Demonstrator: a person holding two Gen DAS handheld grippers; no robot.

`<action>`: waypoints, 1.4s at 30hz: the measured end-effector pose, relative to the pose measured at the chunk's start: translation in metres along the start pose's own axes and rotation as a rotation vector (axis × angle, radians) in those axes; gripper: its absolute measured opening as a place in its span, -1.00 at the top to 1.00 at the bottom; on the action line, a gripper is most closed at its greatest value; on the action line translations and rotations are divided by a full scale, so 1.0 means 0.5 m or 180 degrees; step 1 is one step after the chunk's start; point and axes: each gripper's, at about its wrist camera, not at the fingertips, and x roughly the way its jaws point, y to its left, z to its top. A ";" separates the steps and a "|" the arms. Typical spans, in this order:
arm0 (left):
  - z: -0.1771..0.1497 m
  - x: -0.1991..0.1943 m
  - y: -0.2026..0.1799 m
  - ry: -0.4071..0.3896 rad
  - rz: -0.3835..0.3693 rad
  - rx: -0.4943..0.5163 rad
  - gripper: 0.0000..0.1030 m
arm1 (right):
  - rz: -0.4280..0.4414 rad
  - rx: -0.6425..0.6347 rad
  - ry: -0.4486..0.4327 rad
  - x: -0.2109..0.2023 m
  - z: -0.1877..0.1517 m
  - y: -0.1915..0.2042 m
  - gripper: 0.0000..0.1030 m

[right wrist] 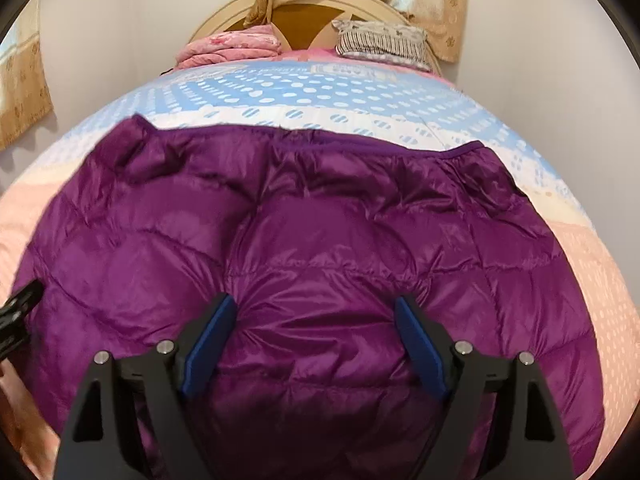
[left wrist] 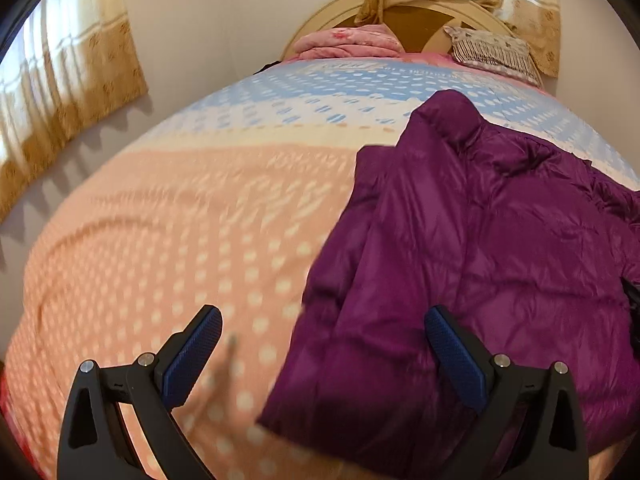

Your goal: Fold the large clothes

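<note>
A purple quilted down jacket [left wrist: 480, 240] lies spread on the bed's dotted cover [left wrist: 160, 240]. In the right wrist view the jacket [right wrist: 320, 220] fills the middle, its bound edge toward the headboard. My left gripper [left wrist: 323, 314] is open above the jacket's left edge: one blue pad [left wrist: 200, 356] is over the bare cover, the other over purple fabric. My right gripper [right wrist: 315, 301] stands wide over the jacket's middle. Puffy fabric bulges between its blue pads [right wrist: 208, 348] and puckers by the left one, but I see no pinch.
A folded pink blanket [right wrist: 228, 46] and a striped pillow [right wrist: 380, 42] lie by the round headboard [left wrist: 416, 20]. Beige curtains [left wrist: 60, 80] hang at left and behind the bed. The peach part of the cover [right wrist: 600, 280] shows to the jacket's right.
</note>
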 end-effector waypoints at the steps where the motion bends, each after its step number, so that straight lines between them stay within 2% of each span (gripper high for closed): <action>1: -0.004 -0.003 0.002 0.0004 -0.0007 -0.0023 -0.97 | -0.0036 -0.0031 0.0000 0.002 -0.002 0.005 -0.66; 8: -0.015 0.007 -0.011 0.0074 -0.0068 -0.0085 -0.97 | -0.0207 -0.0204 0.0051 0.010 -0.003 0.023 -0.71; 10: -0.016 0.007 -0.004 0.0157 -0.0184 -0.0144 -0.97 | -0.0201 -0.0185 0.0086 0.005 0.002 0.018 -0.71; 12: -0.021 0.000 0.007 0.0222 -0.0315 -0.0217 -0.97 | -0.0144 -0.0101 0.0102 -0.021 0.004 0.017 -0.70; 13: -0.025 -0.005 0.009 0.0220 -0.0337 -0.0221 -0.97 | -0.0079 -0.0015 0.0019 -0.053 0.001 0.016 -0.70; 16: -0.036 -0.009 0.009 0.0244 -0.0419 -0.0240 -0.94 | -0.0106 -0.0139 -0.0088 -0.102 -0.024 0.035 -0.74; 18: -0.038 -0.010 0.007 0.0246 -0.0493 -0.0292 -0.80 | -0.0167 -0.0222 -0.0049 -0.099 -0.048 0.044 -0.74; 20: -0.039 -0.017 0.000 0.0201 -0.0616 -0.0243 -0.38 | -0.0176 -0.0232 -0.0001 -0.080 -0.071 0.044 -0.74; 22: -0.039 -0.021 -0.011 0.0198 -0.0721 -0.0201 -0.23 | -0.0157 -0.0216 0.0028 -0.066 -0.081 0.044 -0.74; 24: -0.038 -0.020 -0.014 0.0200 -0.0788 -0.0201 0.02 | -0.0245 -0.0384 -0.0006 -0.056 -0.082 0.056 -0.77; 25: -0.037 -0.021 -0.014 0.0215 -0.0903 -0.0215 0.34 | -0.0247 -0.0385 0.0017 -0.052 -0.077 0.056 -0.78; 26: -0.035 -0.023 -0.015 0.0213 -0.0947 -0.0208 0.53 | -0.0232 -0.0357 0.0047 -0.049 -0.074 0.053 -0.79; 28: -0.034 -0.033 -0.018 0.0156 -0.0931 -0.0155 0.71 | -0.0217 -0.0331 0.0074 -0.047 -0.074 0.054 -0.79; 32: -0.036 -0.053 -0.014 0.0082 -0.0939 -0.0161 0.83 | -0.0257 -0.0276 0.0086 -0.047 -0.076 0.054 -0.79; 38: -0.032 -0.087 0.024 -0.0035 -0.1045 -0.0295 0.86 | -0.0298 -0.0213 0.0080 -0.055 -0.081 0.062 -0.79; 42: -0.040 -0.097 0.056 -0.0076 -0.0928 -0.0340 0.86 | -0.0306 -0.0318 0.0009 -0.065 -0.088 0.090 -0.78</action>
